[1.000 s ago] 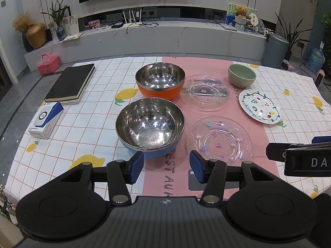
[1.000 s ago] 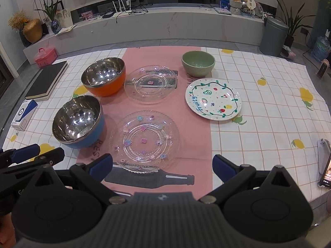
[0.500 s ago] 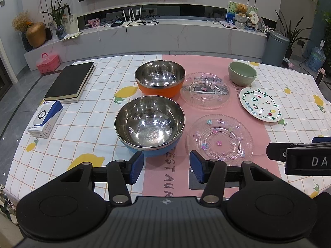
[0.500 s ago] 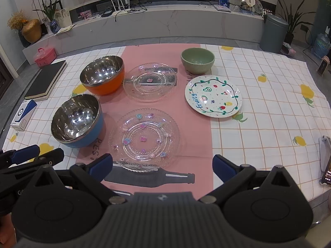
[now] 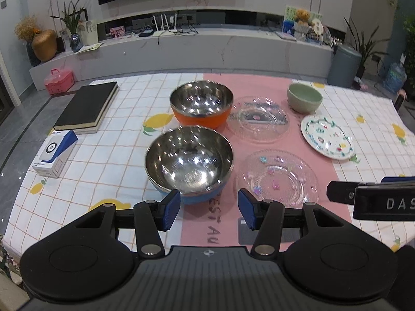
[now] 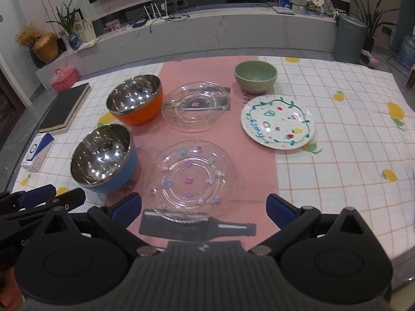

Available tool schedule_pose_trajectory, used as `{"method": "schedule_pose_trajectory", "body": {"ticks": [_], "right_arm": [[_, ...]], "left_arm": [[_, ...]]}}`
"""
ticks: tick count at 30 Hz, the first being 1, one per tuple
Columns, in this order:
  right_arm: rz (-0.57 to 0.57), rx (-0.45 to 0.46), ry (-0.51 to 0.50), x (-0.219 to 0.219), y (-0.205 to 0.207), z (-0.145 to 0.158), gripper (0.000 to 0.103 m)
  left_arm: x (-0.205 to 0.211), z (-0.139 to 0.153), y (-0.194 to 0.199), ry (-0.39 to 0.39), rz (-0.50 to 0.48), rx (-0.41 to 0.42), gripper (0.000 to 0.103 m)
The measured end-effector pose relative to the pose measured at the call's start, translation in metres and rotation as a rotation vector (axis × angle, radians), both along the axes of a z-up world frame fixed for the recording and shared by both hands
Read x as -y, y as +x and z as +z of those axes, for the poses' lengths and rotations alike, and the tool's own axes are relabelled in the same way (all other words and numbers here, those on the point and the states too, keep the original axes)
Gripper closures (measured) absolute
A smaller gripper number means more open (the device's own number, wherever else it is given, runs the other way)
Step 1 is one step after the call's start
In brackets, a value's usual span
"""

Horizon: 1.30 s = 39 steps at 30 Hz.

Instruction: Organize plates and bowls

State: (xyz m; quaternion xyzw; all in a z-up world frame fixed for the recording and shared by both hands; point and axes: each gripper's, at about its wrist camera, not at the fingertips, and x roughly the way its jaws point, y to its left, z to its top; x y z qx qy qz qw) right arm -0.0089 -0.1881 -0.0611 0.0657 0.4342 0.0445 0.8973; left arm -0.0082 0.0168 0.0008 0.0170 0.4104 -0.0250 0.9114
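Note:
On the table stand a blue steel bowl [image 5: 189, 163] [image 6: 103, 158] and, behind it, an orange steel bowl [image 5: 201, 105] [image 6: 136, 98]. Two clear glass plates lie on the pink runner, the near one [image 5: 276, 178] [image 6: 189, 177] with coloured dots, the far one [image 5: 258, 119] [image 6: 194, 108] behind it. A green bowl [image 5: 304, 97] [image 6: 255, 76] and a painted white plate [image 5: 328, 137] [image 6: 277, 123] sit to the right. My left gripper [image 5: 208, 208] hovers open just before the blue bowl. My right gripper [image 6: 203, 207] stands wide open before the near glass plate, holding nothing.
A black book [image 5: 87, 106] and a white-and-blue box [image 5: 55, 153] lie at the table's left. A phone [image 6: 411, 77] rests near the far right edge. Beyond the table are a marble ledge, a pink case [image 5: 58, 80] and a grey bin [image 5: 343, 64].
Both views have tipped up slightly, so the dishes sit a little lower and nearer in the frame. No dish has moved and both grippers keep the same opening.

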Motion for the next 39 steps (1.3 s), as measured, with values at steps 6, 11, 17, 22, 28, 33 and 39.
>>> {"method": "schedule_pose_trajectory", "body": {"ticks": [6, 11, 17, 22, 28, 33, 39], "right_arm": [[0.056, 0.013, 0.031, -0.026, 0.02, -0.001, 0.015], [0.116, -0.003, 0.042, -0.056, 0.044, -0.007, 0.026], [0.138, -0.028, 0.048, -0.083, 0.075, -0.019, 0.032], [0.116, -0.063, 0.08, -0.094, 0.096, -0.036, 0.039], [0.109, -0.107, 0.112, -0.099, 0.111, -0.054, 0.053], [0.117, -0.131, 0.152, -0.1, 0.116, -0.065, 0.071], [0.106, -0.14, 0.162, -0.097, 0.121, -0.072, 0.088]], "left_arm": [[-0.034, 0.005, 0.017, -0.011, 0.074, 0.031, 0.042], [-0.065, -0.003, 0.042, -0.049, 0.135, 0.018, 0.042], [-0.087, -0.018, 0.06, -0.077, 0.179, 0.008, 0.042], [-0.089, -0.03, 0.071, -0.122, 0.165, -0.019, 0.042], [-0.087, -0.045, 0.085, -0.132, 0.162, -0.066, 0.043], [-0.086, -0.057, 0.092, -0.13, 0.168, -0.113, 0.06], [-0.084, -0.063, 0.096, -0.147, 0.171, -0.141, 0.089]]}}
